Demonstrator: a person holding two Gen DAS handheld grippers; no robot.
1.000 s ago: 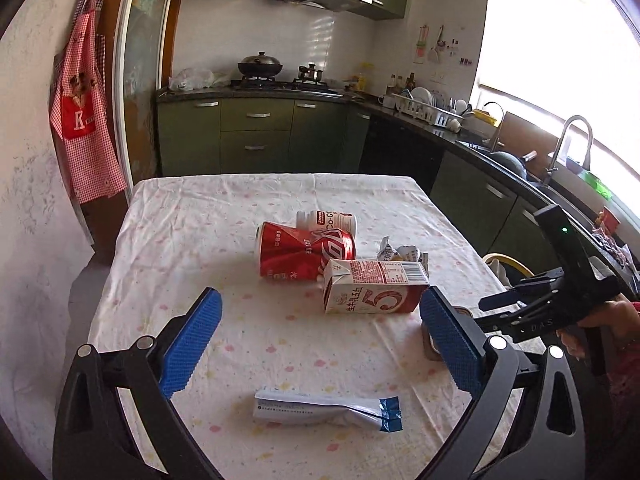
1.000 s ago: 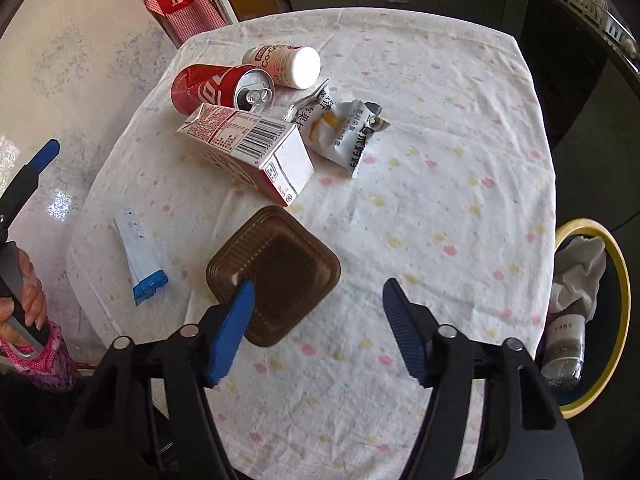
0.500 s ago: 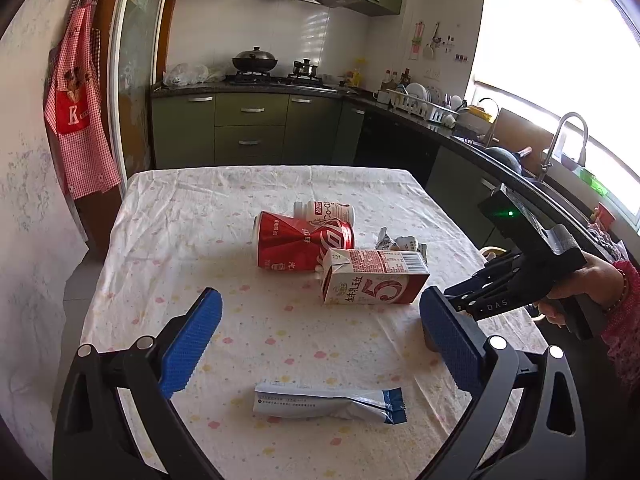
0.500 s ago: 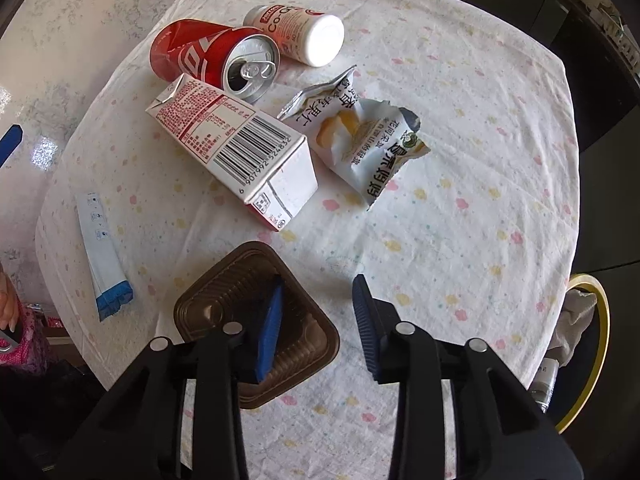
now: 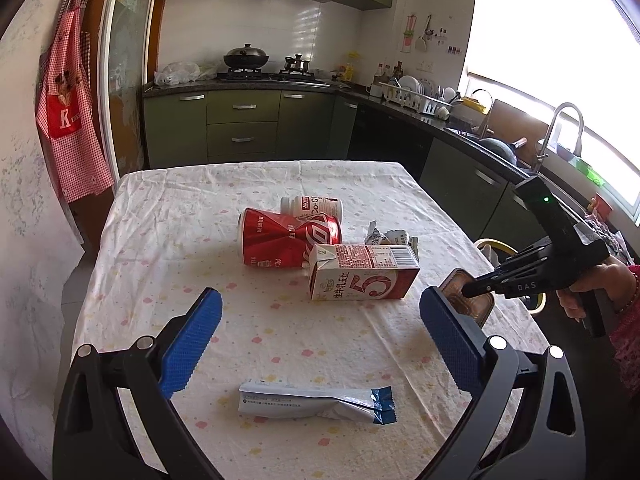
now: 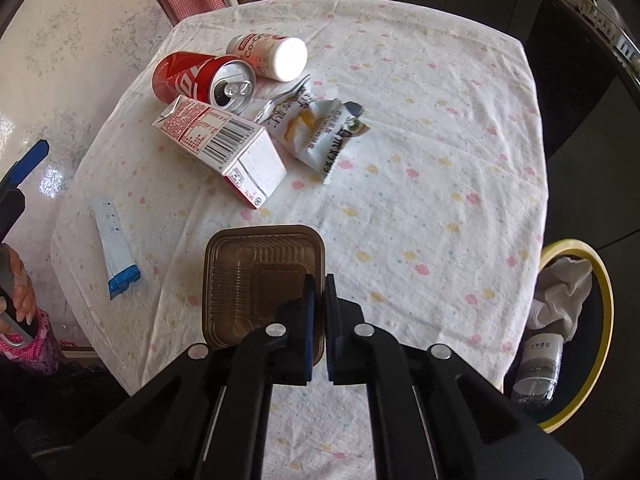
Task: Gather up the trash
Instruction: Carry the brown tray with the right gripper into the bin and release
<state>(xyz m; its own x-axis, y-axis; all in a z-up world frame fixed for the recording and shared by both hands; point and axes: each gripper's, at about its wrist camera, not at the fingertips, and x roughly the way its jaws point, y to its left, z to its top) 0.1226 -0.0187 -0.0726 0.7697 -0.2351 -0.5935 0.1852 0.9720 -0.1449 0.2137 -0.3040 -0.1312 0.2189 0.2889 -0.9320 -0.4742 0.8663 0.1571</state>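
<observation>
The right gripper has just closed its fingers on the right rim of the brown tray near the table's edge. The bin lies right of it. Left gripper fingers apart, empty.

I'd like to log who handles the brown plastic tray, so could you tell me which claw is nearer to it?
Right. The right claw is shut on the near right rim of the brown tray. The left claw hangs open, apart from the tray, above the blue-tipped wrapper.
</observation>
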